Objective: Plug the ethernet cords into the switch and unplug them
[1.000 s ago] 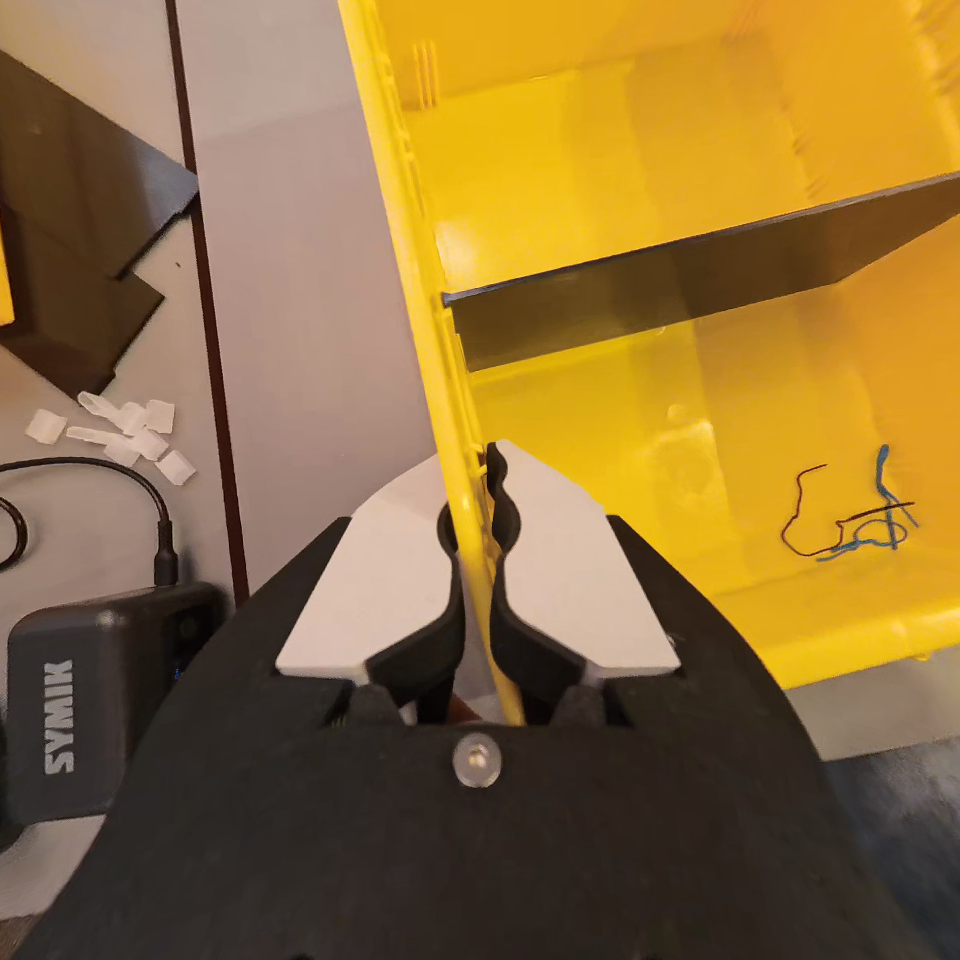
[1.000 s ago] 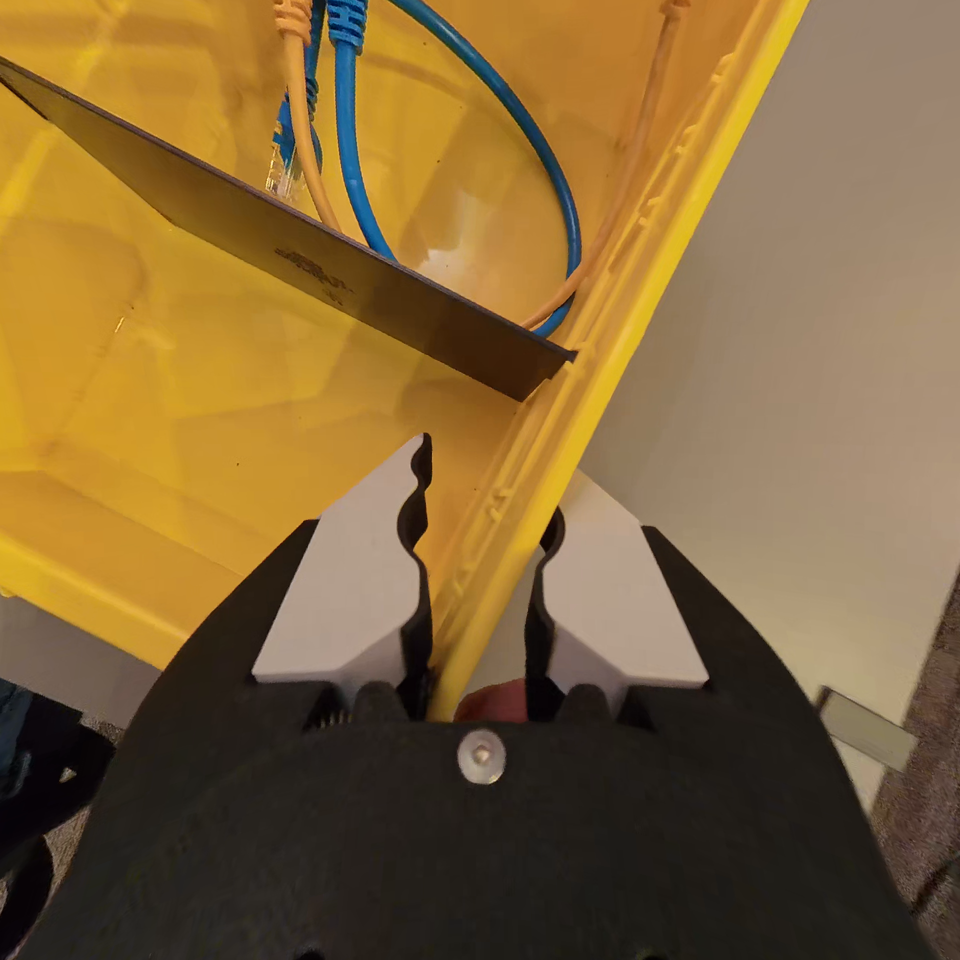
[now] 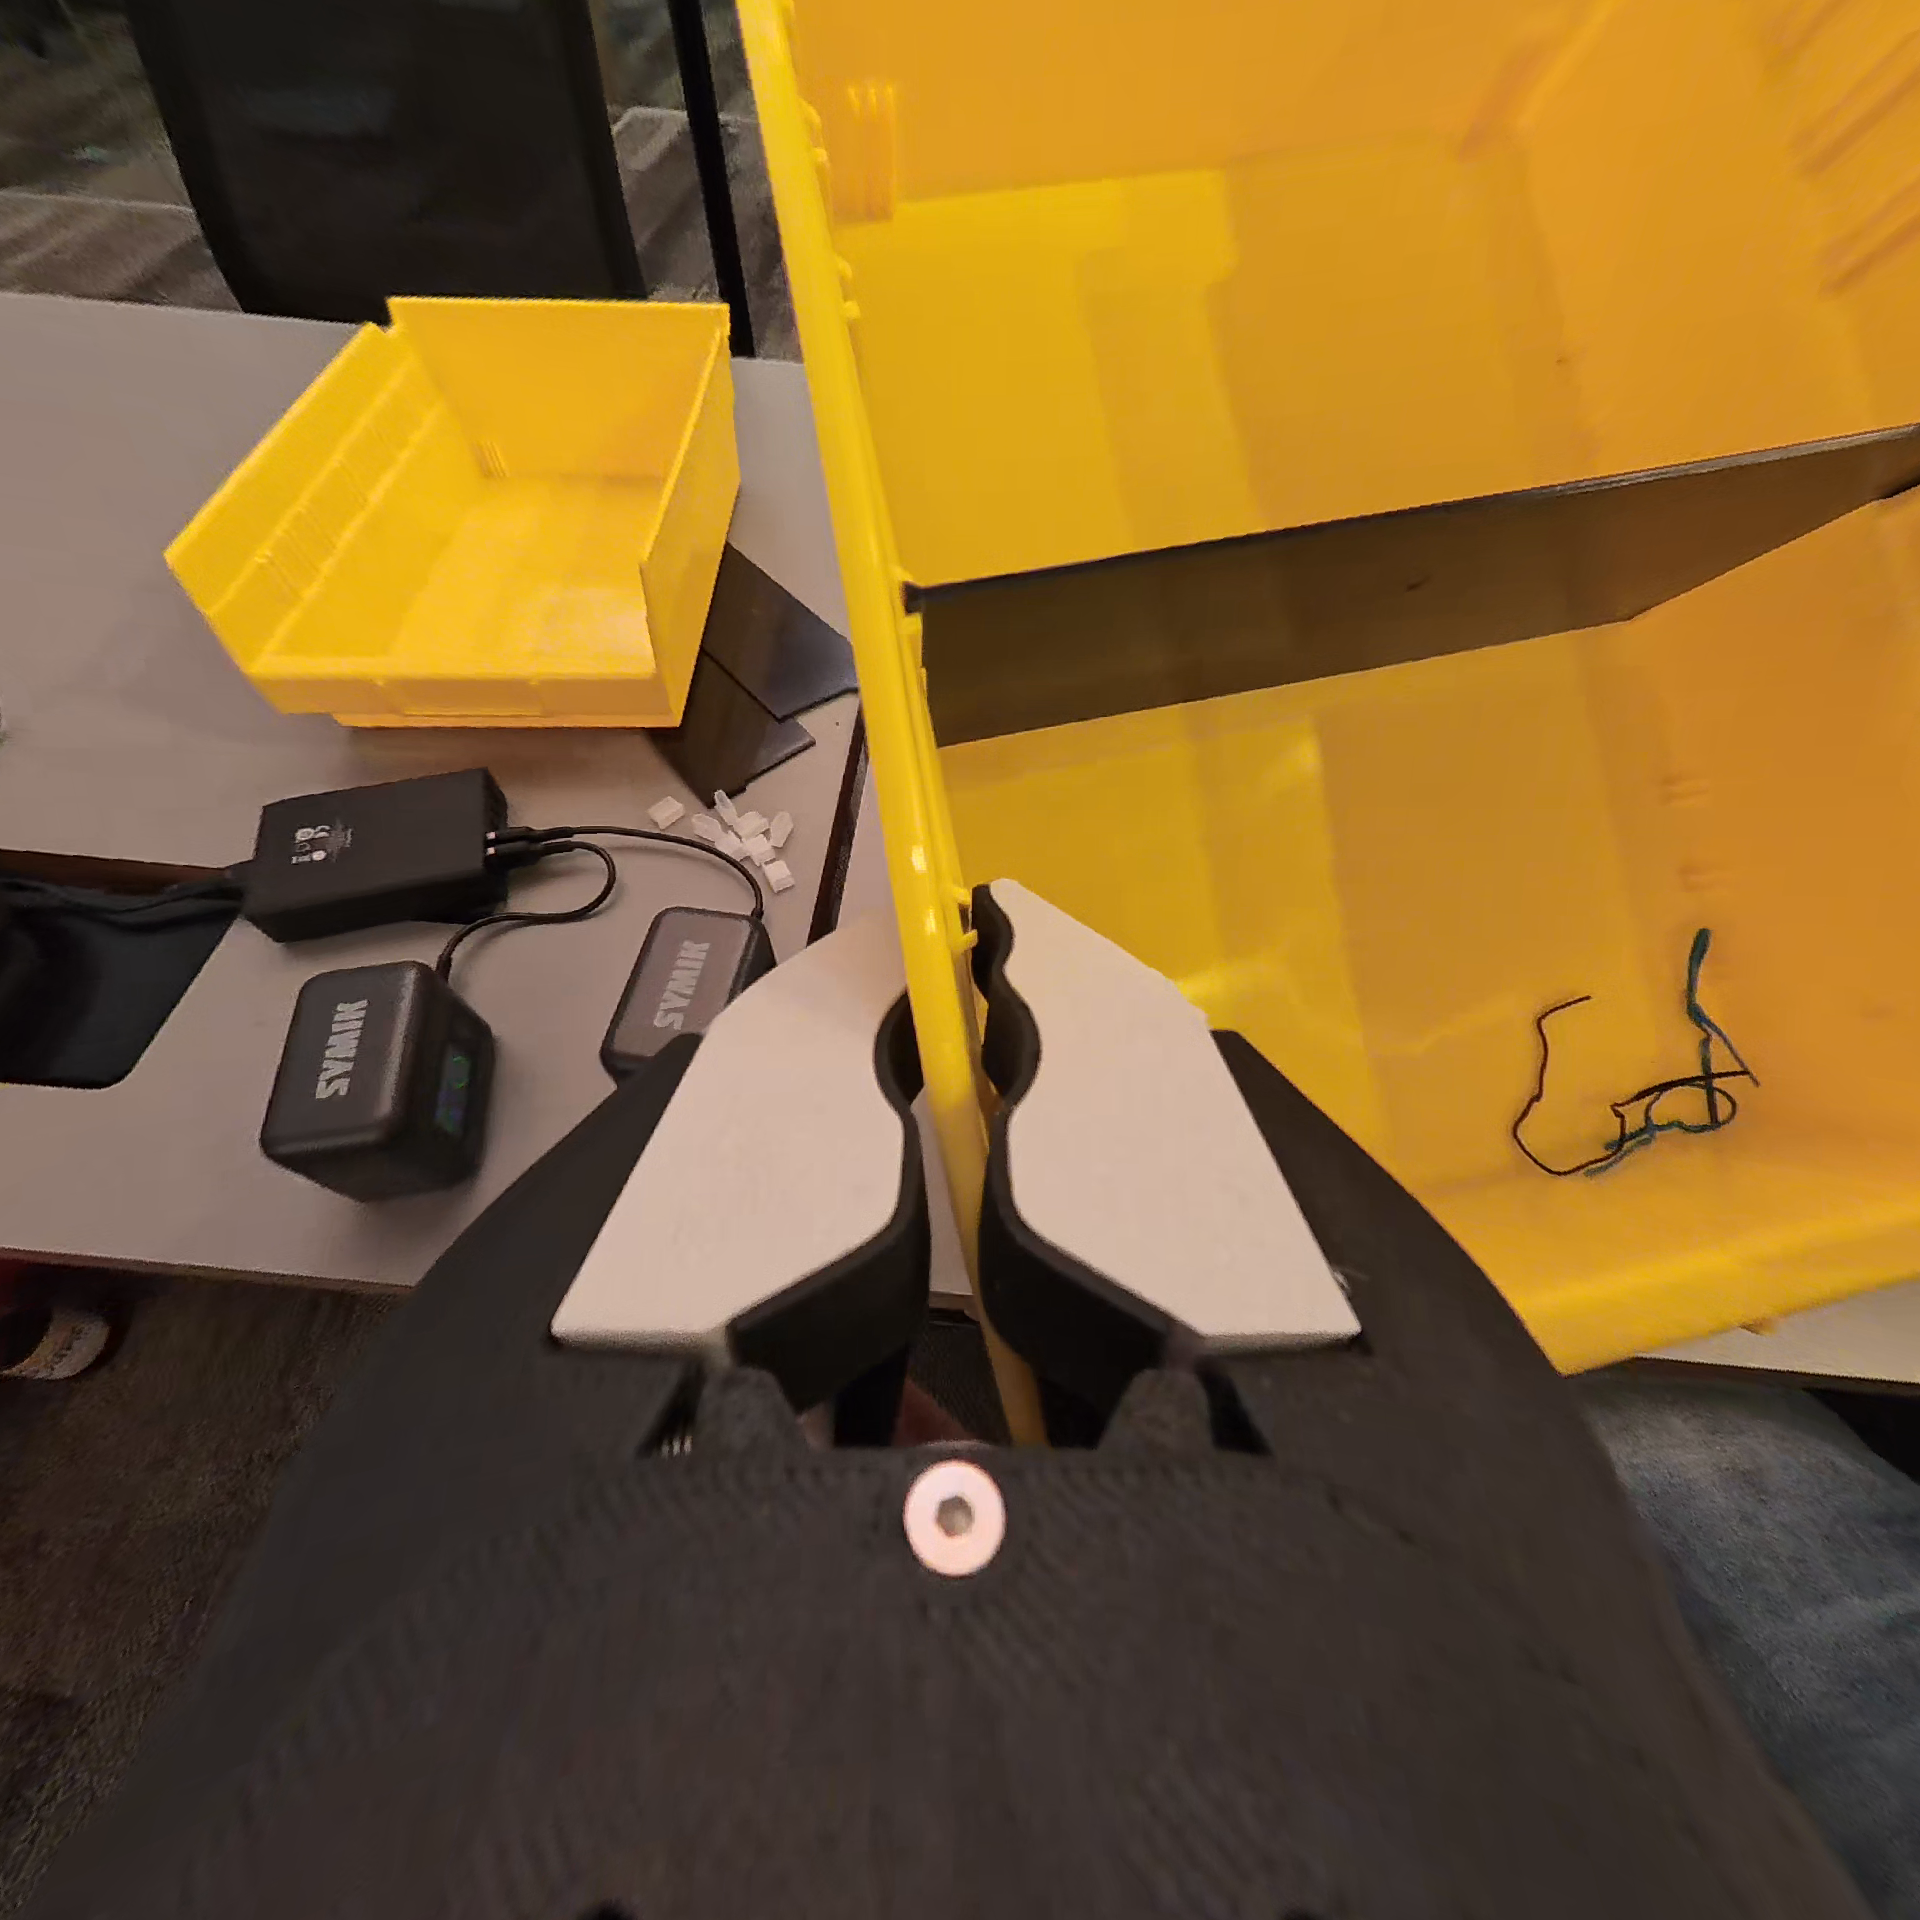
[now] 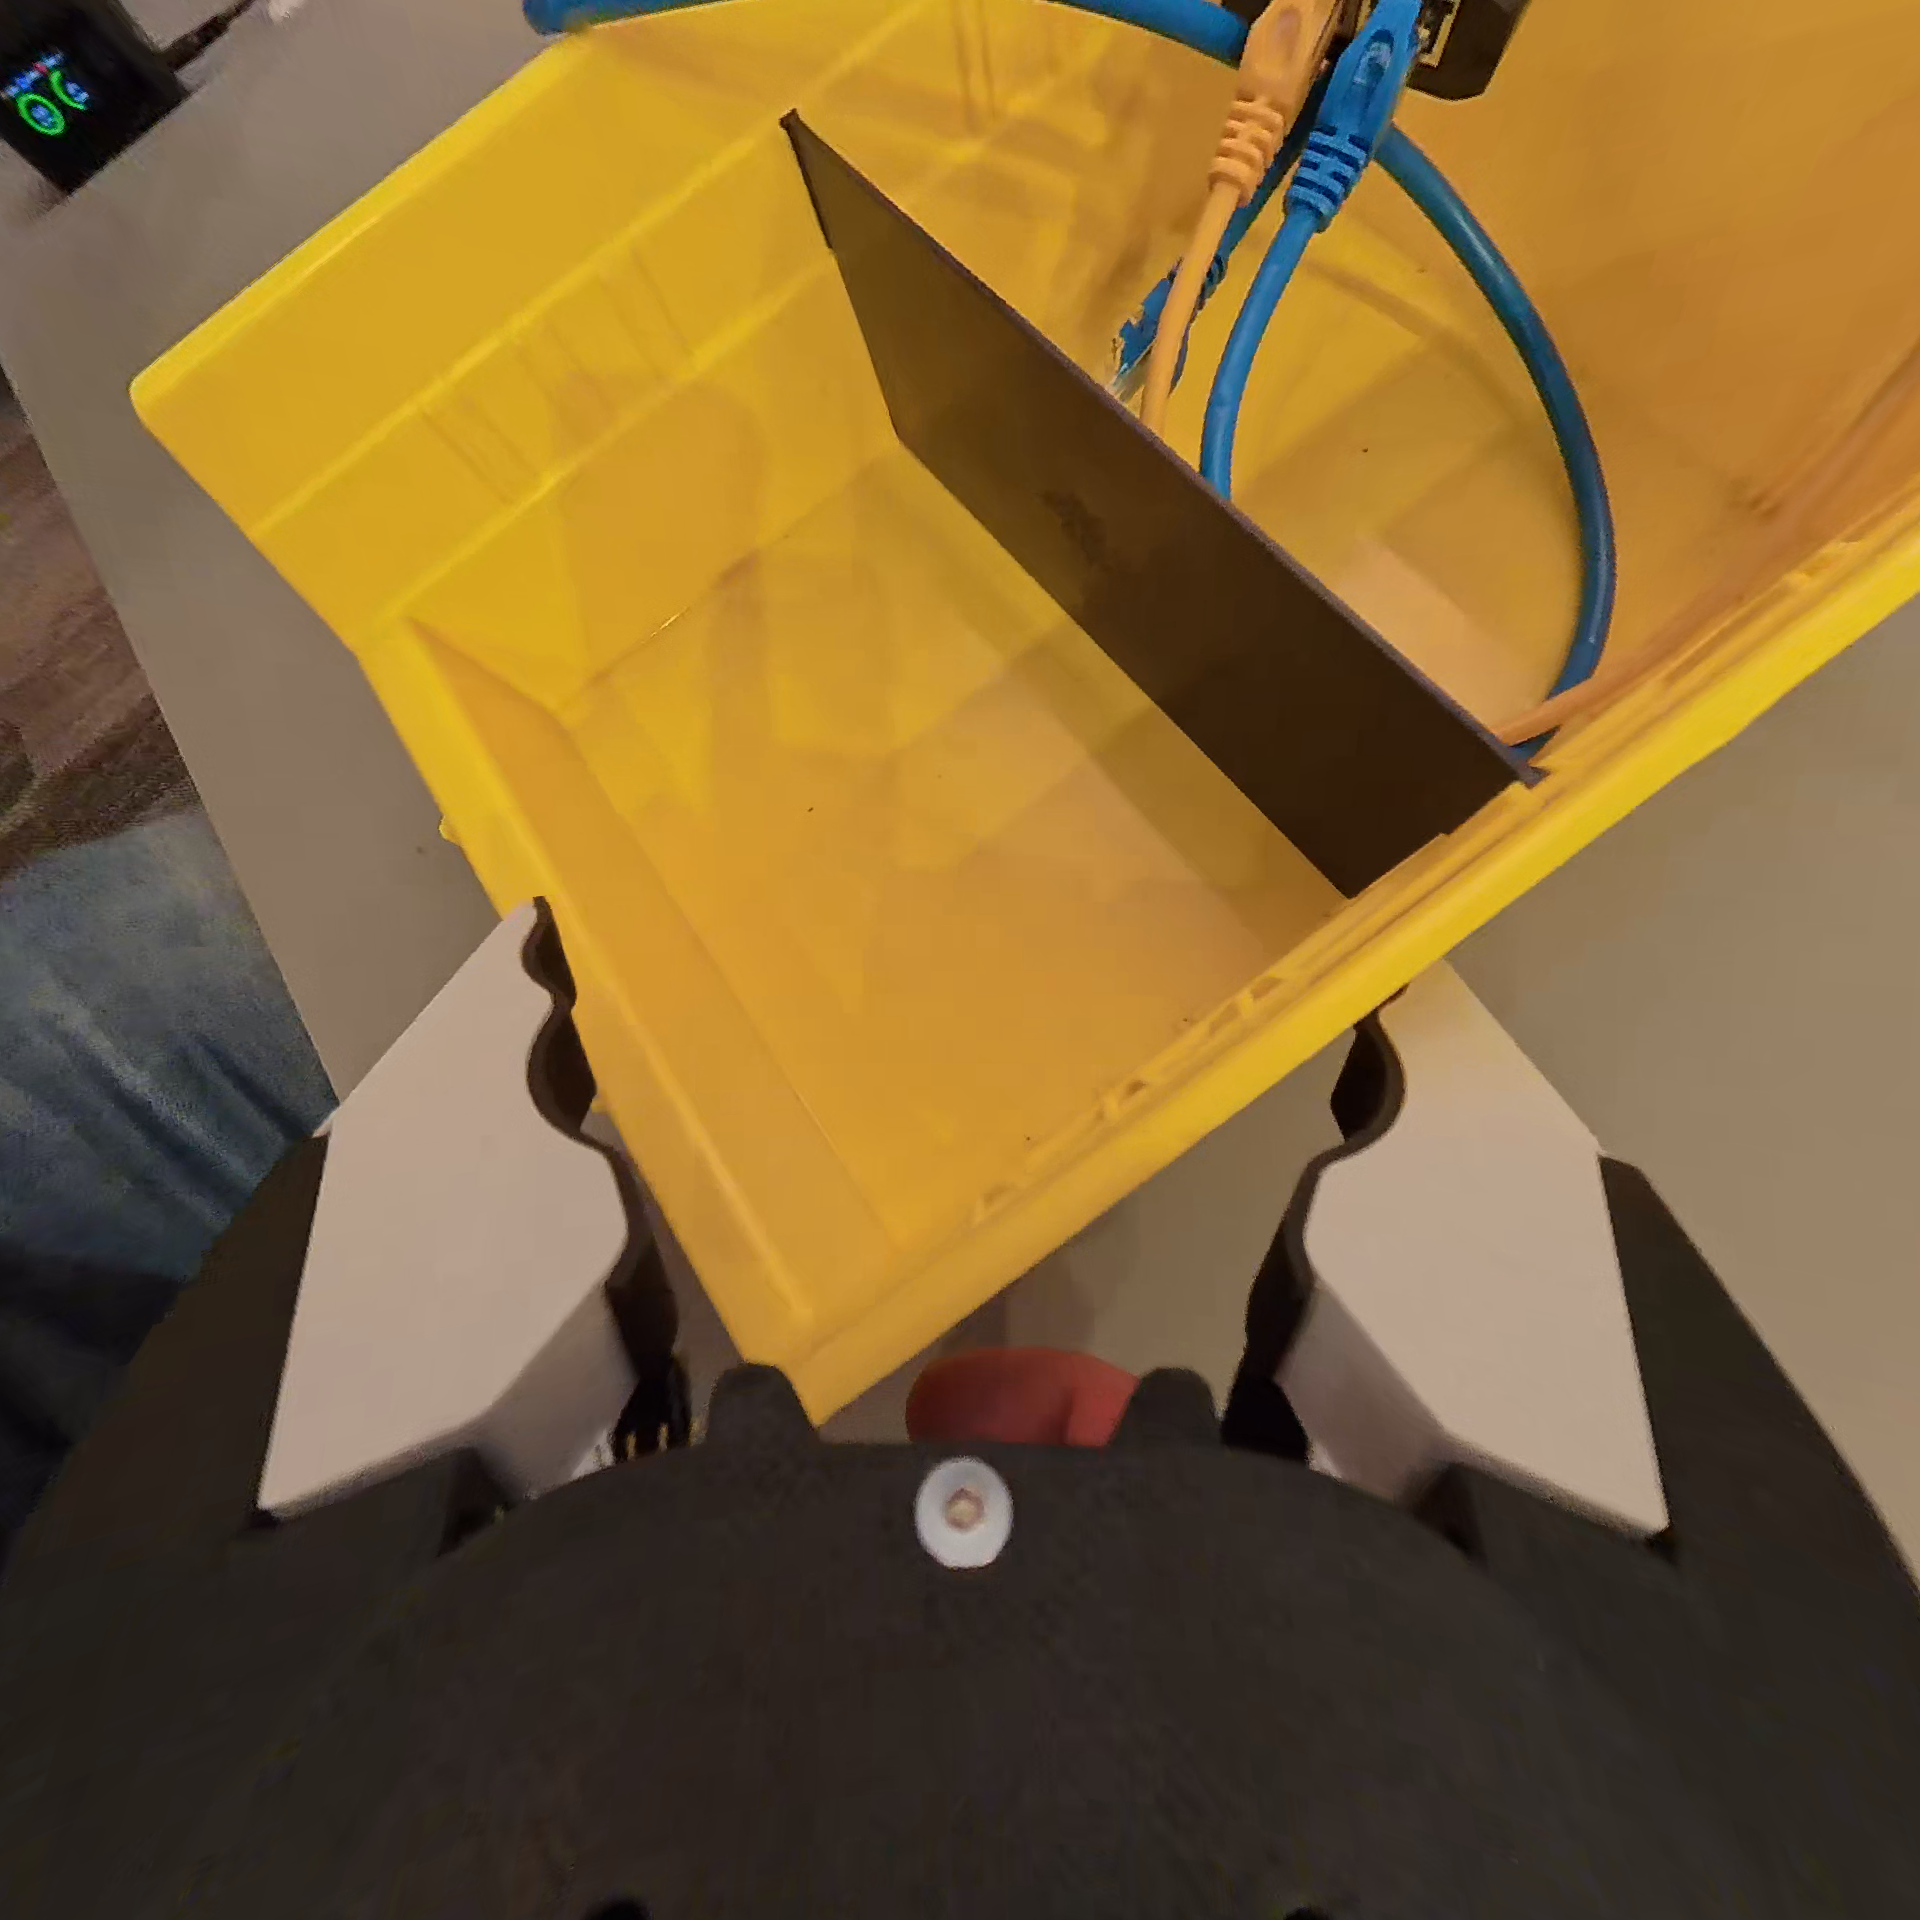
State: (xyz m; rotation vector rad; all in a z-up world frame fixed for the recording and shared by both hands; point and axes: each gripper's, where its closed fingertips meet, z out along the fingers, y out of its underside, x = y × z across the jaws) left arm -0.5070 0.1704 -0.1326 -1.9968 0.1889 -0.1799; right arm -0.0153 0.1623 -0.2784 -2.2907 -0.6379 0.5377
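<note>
Big yellow bin [image 3: 1403,312] tilted up off the table [image 4: 1714,935], left gripper [image 3: 951,1049] pinching its side wall, right gripper [image 4: 966,1049] spread wide round the near corner, gripping nothing. Behind the black divider [image 4: 1143,561] lie the blue cord [image 4: 1558,499] and orange cord [image 4: 1195,270] (switch [image 4: 1465,42] barely visible), ahead of the right gripper, running away from it

left gripper [image 3: 951,1049] fingers clamped on yellow bin [image 3: 1351,883] wall, black divider [image 3: 1351,613] inside, thread scraps [image 3: 1642,1091]

Black switch [image 4: 1455,42], apparently holding both plugs, mostly cut off at top edge.
</note>
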